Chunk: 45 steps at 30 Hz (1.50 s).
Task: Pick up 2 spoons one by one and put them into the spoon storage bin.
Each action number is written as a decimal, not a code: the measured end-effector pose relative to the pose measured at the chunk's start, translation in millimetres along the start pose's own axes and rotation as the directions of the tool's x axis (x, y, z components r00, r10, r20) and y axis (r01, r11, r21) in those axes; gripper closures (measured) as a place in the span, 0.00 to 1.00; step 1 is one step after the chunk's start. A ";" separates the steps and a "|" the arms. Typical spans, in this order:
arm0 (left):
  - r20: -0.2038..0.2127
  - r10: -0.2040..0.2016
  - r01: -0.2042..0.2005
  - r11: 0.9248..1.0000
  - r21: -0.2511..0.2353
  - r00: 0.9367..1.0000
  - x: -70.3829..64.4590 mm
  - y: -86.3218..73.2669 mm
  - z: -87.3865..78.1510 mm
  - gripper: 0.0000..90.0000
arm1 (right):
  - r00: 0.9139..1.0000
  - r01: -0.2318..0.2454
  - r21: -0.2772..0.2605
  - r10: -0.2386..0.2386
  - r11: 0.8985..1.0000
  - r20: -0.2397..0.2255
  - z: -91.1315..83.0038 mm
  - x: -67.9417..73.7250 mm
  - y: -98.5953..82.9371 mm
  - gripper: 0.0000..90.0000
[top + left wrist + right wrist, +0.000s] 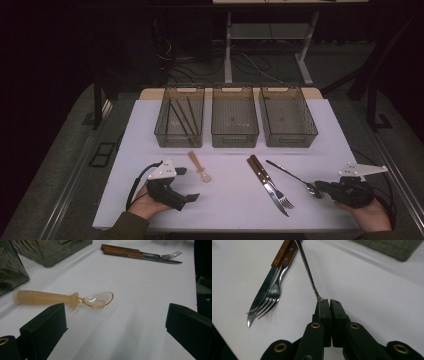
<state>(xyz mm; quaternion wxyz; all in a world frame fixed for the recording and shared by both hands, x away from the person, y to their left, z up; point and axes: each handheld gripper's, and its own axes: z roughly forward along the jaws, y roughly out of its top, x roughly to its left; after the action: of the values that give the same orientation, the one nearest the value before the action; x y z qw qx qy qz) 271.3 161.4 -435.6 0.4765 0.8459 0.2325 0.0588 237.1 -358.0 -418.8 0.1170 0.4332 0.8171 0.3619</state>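
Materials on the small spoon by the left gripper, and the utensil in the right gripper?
Small spoon: looks like plastic or silicone. Matte, translucent peach handle with raised lettering; clear amber bowl with glossy highlights. Slim utensil clamped in the right gripper: likely stainless steel, a thin polished shaft with bright reflections. Its working end is hidden between the jaws, so the type is unclear.

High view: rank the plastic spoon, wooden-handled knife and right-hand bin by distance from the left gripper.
From the left gripper:
1. Plastic spoon, just ahead of it, slightly right.
2. Wooden-handled knife, mid-table, beside the fork.
3. Right-hand bin, far row, rightmost.
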 end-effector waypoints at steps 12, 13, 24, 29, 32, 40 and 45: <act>0.007 -0.012 0.012 1.000 -0.012 1.000 0.6 -0.8 0.3 0.03 | 1.000 0.004 -0.031 -0.003 1.000 0.027 12.3 -3.5 24.4 0.98; 0.007 -0.014 0.014 1.000 -0.011 1.000 0.9 -0.9 0.1 0.03 | 1.000 0.001 -0.033 0.000 0.999 0.025 12.9 -2.9 26.6 0.98; 0.007 -0.018 0.018 1.000 -0.008 1.000 1.0 -1.3 1.4 0.03 | 0.999 -0.021 -0.089 0.024 0.996 0.039 11.6 -1.9 48.2 0.98; 0.010 -0.026 0.026 1.000 -0.014 1.000 0.1 -1.6 2.8 0.03 | 0.999 -0.022 -0.122 0.028 0.992 0.046 11.5 -1.2 61.7 0.98; 0.013 -0.022 0.022 1.000 -0.012 1.000 0.5 -1.7 2.7 0.03 | 0.998 -0.022 -0.133 0.030 0.991 0.059 13.1 -0.3 70.8 0.98; 0.016 -0.022 0.022 0.999 -0.025 1.000 0.5 -1.8 1.4 0.03 | 0.997 -0.033 -0.153 0.044 0.988 0.070 24.0 0.5 93.6 0.98; 0.016 -0.020 0.020 0.999 -0.026 1.000 -0.3 -1.9 1.2 0.03 | 0.996 -0.044 -0.164 0.057 0.986 0.075 35.4 2.5 108.9 0.98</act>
<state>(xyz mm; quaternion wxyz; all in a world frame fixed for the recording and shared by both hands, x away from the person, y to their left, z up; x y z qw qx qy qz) 270.8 161.2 -437.8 0.4899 0.8376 0.2364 0.0505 321.3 -299.2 -368.2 0.1750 0.4568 0.7686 0.4123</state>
